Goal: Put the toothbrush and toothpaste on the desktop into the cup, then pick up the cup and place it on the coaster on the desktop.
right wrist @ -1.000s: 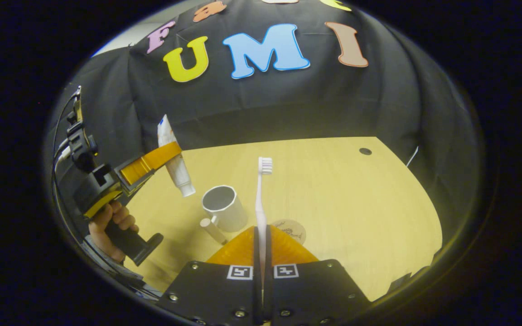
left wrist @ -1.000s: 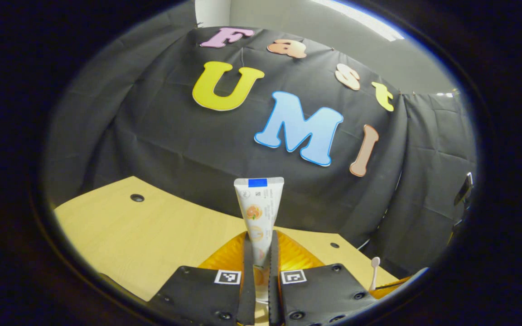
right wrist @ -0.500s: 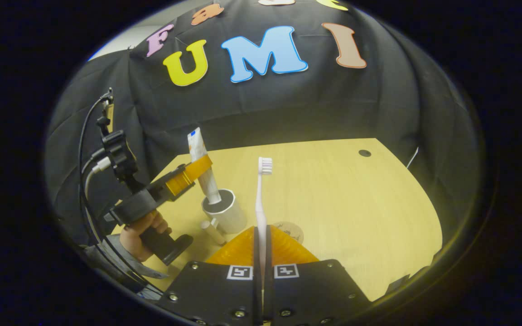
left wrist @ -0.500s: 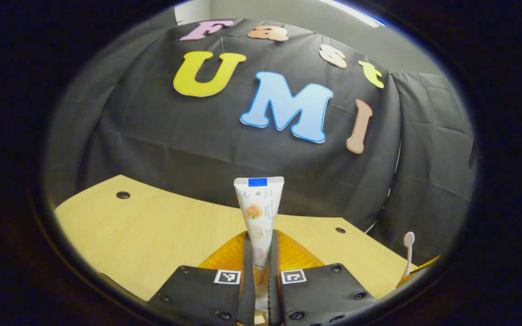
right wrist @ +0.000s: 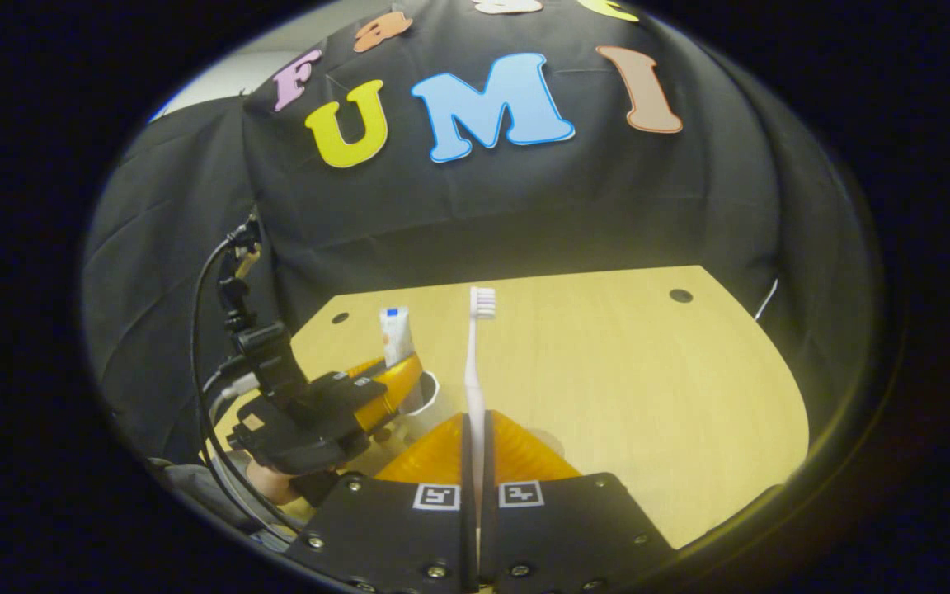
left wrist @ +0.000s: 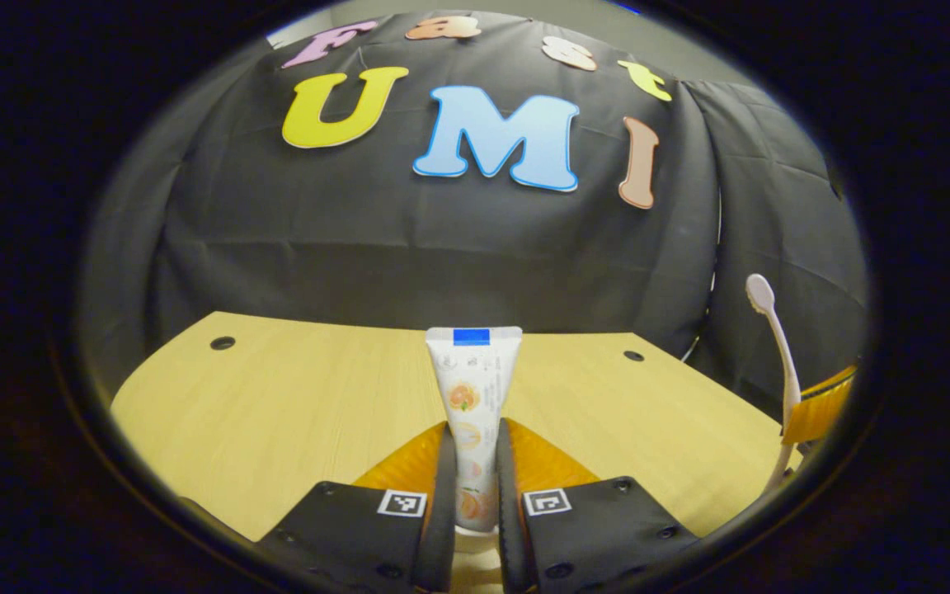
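Nearest in the left gripper view, the left gripper [left wrist: 470, 503] has its fingers pressed on the lower body of the toothpaste [left wrist: 472, 388], which stands upright with its crimped end up. In the right gripper view that tube [right wrist: 395, 334] is seen lowered into the white cup [right wrist: 424, 396], whose rim shows just behind the left gripper [right wrist: 388, 388] at the near left of the table [right wrist: 607, 363]. The right gripper [right wrist: 475, 474] is closed narrowly on the handle of the toothbrush [right wrist: 475, 363], bristles up, held in the air to the right of the cup. The coaster [right wrist: 553, 441] is barely visible just past the right gripper's fingers.

The step in hand looks like dropping the toothpaste into the cup. Next, the left fingers should part and lift clear; then the toothbrush must be brought over the rim and lowered in beside the tube.
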`<state>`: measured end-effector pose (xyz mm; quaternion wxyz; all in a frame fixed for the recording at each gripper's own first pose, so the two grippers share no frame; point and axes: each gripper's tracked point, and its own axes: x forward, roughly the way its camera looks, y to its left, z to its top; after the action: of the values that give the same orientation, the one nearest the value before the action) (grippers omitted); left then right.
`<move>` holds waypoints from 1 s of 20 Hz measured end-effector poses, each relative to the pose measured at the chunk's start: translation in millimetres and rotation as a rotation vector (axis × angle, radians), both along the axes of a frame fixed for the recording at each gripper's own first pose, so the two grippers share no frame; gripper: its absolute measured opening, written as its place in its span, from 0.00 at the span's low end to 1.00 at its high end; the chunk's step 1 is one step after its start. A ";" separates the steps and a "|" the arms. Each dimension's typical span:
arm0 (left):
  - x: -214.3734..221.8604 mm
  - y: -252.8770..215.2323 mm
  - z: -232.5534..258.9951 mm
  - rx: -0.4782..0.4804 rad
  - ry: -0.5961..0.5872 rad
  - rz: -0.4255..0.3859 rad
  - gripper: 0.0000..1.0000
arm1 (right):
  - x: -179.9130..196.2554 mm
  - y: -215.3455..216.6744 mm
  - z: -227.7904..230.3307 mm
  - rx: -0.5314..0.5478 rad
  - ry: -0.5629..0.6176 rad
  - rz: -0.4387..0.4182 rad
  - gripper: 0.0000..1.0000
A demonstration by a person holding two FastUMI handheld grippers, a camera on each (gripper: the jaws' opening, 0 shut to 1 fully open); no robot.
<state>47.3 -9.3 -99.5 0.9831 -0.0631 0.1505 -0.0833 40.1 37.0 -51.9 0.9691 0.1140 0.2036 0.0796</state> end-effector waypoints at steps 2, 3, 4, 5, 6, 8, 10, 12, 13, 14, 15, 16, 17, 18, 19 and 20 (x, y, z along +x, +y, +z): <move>-3.3 -3.2 2.9 0.021 0.001 -0.024 0.36 | 8.3 3.1 2.6 0.022 -0.007 0.011 0.03; -4.1 -5.4 1.1 0.031 0.006 -0.035 0.37 | 13.2 4.8 4.6 0.033 -0.011 0.014 0.03; -6.1 -6.3 -3.2 0.038 0.021 -0.038 0.37 | 17.4 6.8 7.5 0.048 -0.016 0.019 0.02; -10.5 -7.6 -8.2 0.036 0.040 -0.042 0.46 | 21.9 9.7 9.9 0.061 -0.025 0.023 0.03; -10.5 -6.5 -6.5 0.034 0.039 -0.041 0.45 | 26.8 10.6 12.6 0.067 -0.032 0.024 0.03; -13.5 -7.1 -2.1 0.034 0.036 -0.043 0.49 | 34.6 13.0 17.1 0.070 -0.048 0.029 0.02; -17.5 -9.5 -0.3 0.027 0.035 -0.053 0.68 | 34.7 14.8 21.3 0.074 -0.071 0.039 0.02; -23.4 -8.4 2.8 0.017 0.040 -0.055 0.75 | 43.3 22.2 29.4 0.081 -0.102 0.055 0.03; -27.9 -5.8 4.3 0.010 0.040 -0.053 0.81 | 53.5 27.5 36.2 0.087 -0.122 0.064 0.02; -34.6 -3.1 7.8 0.003 0.042 -0.051 0.87 | 59.8 32.1 41.7 0.092 -0.142 0.075 0.02; -41.9 -0.1 9.8 -0.003 0.046 -0.049 0.89 | 65.5 35.8 47.1 0.096 -0.166 0.087 0.00; -47.5 3.7 10.4 -0.005 0.054 -0.043 0.89 | 69.7 39.8 51.9 0.098 -0.185 0.099 0.03; -54.5 8.6 10.4 -0.007 0.068 -0.039 0.89 | 72.9 44.7 54.1 0.099 -0.204 0.112 0.03; -61.5 13.2 10.8 -0.012 0.080 -0.035 0.89 | 76.5 49.2 56.5 0.098 -0.218 0.122 0.03; -68.0 16.9 9.8 -0.018 0.093 -0.034 0.89 | 81.4 54.9 56.1 0.098 -0.226 0.134 0.03; -74.8 20.0 7.8 -0.021 0.112 -0.033 0.89 | 85.7 59.5 55.5 0.096 -0.231 0.141 0.03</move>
<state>-27.4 10.7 -91.7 0.9709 -0.0754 0.2053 -0.0974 125.8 96.5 3.6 0.9716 0.1355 0.0941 0.1697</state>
